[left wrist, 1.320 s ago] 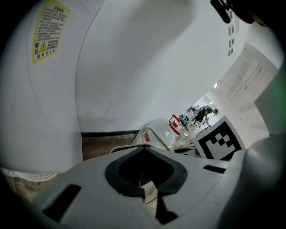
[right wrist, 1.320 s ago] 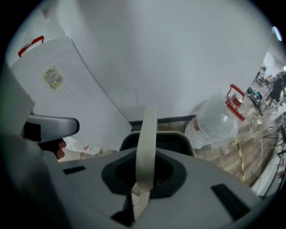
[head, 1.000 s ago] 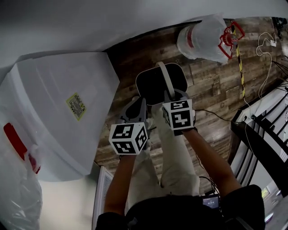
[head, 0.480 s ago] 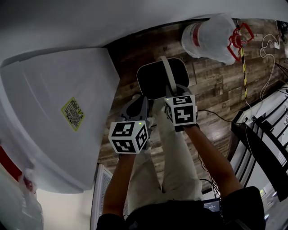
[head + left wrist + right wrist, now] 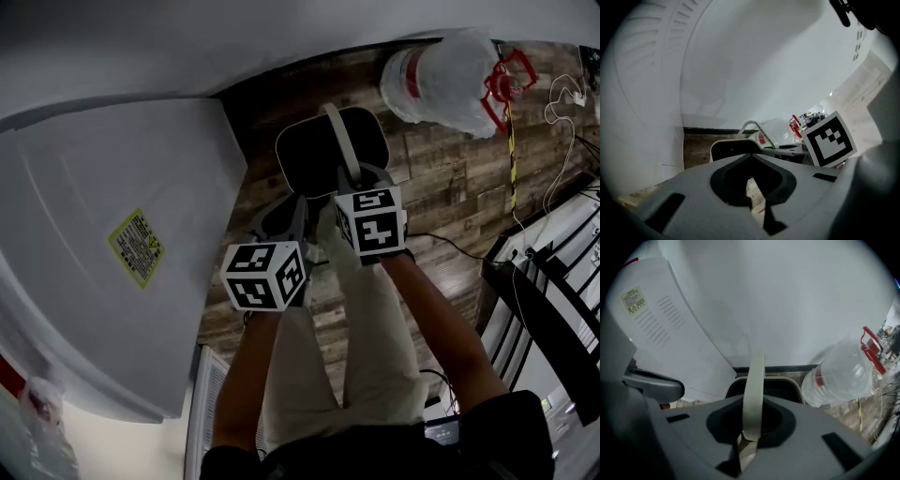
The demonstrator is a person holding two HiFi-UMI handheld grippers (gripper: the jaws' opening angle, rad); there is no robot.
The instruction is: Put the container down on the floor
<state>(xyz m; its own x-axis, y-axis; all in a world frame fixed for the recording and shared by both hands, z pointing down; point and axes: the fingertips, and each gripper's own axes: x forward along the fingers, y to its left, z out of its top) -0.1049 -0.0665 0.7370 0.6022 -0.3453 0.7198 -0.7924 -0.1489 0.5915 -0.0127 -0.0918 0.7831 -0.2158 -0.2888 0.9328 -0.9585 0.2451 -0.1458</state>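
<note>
Wood-plank floor [image 5: 441, 187] fills the middle of the head view, with a large white appliance [image 5: 122, 234] bearing a yellow label [image 5: 136, 247] at the left of the frame. A clear water bottle [image 5: 441, 80] with a red handle [image 5: 506, 84] lies at the upper right.

At top centre, the container [image 5: 309, 159], a dark bin with a cream rim, hangs over the planks between the appliance and the bottle. Its cream carrying handle [image 5: 339, 141] arches upright above it. Whether its base touches the floor cannot be told.

The right gripper [image 5: 361, 180] has its jaws clamped on that handle, which the right gripper view shows as a flat band running up between them. The left gripper [image 5: 281, 220], just left of it and lower in the frame, has its jaws together on nothing.
</note>
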